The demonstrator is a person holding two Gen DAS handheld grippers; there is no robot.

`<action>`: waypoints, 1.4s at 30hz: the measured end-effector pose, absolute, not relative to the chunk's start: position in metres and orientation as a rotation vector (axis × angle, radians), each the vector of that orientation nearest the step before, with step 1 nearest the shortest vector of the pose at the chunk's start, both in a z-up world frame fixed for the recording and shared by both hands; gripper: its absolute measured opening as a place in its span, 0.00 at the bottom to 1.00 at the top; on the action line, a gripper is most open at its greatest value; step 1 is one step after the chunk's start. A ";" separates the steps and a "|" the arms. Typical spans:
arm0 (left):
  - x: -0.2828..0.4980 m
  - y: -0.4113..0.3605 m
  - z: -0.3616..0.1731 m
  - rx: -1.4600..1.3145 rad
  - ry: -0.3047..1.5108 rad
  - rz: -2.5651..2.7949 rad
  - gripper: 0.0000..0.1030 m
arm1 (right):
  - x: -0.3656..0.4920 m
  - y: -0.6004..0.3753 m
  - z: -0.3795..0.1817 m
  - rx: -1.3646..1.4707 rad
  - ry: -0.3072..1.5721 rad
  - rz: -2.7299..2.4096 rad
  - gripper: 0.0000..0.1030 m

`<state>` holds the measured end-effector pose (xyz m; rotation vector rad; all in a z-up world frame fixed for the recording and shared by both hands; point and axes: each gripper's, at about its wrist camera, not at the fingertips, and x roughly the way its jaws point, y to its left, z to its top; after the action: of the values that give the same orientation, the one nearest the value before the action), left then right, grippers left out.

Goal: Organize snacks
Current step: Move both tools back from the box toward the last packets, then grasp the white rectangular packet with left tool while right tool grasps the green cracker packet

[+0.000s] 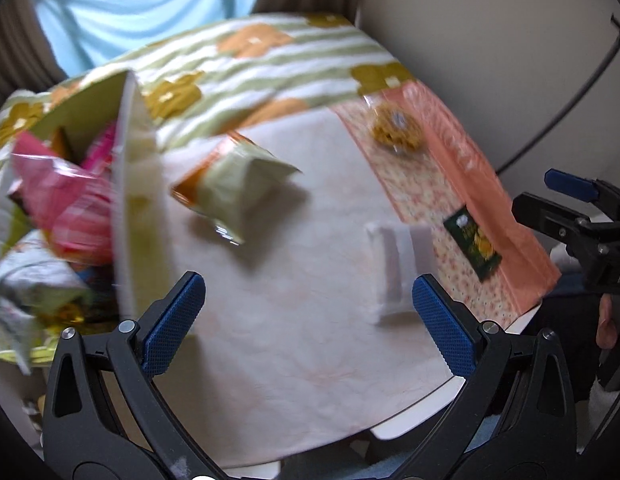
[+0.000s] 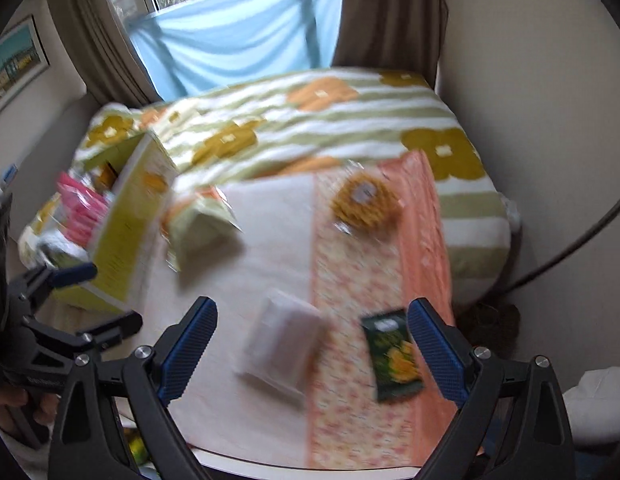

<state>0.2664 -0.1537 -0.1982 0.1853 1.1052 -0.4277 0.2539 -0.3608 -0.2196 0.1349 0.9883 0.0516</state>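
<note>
A yellow-green cardboard box [image 1: 140,200] at the table's left holds several snack packs, a pink one [image 1: 66,200] on top; it also shows in the right wrist view [image 2: 126,232]. A pale green bag [image 1: 238,184] lies beside the box, also in the right wrist view [image 2: 202,224]. A white pack [image 1: 393,264] [image 2: 282,344], a dark green packet [image 1: 473,248] [image 2: 393,360] and a clear bag of yellow snacks [image 1: 395,128] [image 2: 365,200] lie on the table. My left gripper [image 1: 306,320] is open and empty over the table. My right gripper [image 2: 310,352] is open and empty above the white pack.
The table [image 1: 294,360] has a pale cloth and an orange floral runner [image 1: 449,184] along its right side. A bed with a green-striped flowered blanket [image 2: 310,120] lies behind. A black cable [image 2: 569,252] hangs at the right wall. The frames are motion-blurred.
</note>
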 end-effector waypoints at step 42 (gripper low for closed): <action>0.286 -0.280 -0.324 0.416 1.200 -0.566 0.73 | 0.249 -0.367 -0.352 -0.210 1.188 0.186 0.92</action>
<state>0.2864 -0.2799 -0.3236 0.4163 1.1999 -0.5662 0.2493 -0.3670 -0.3522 -0.2098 1.1880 0.1857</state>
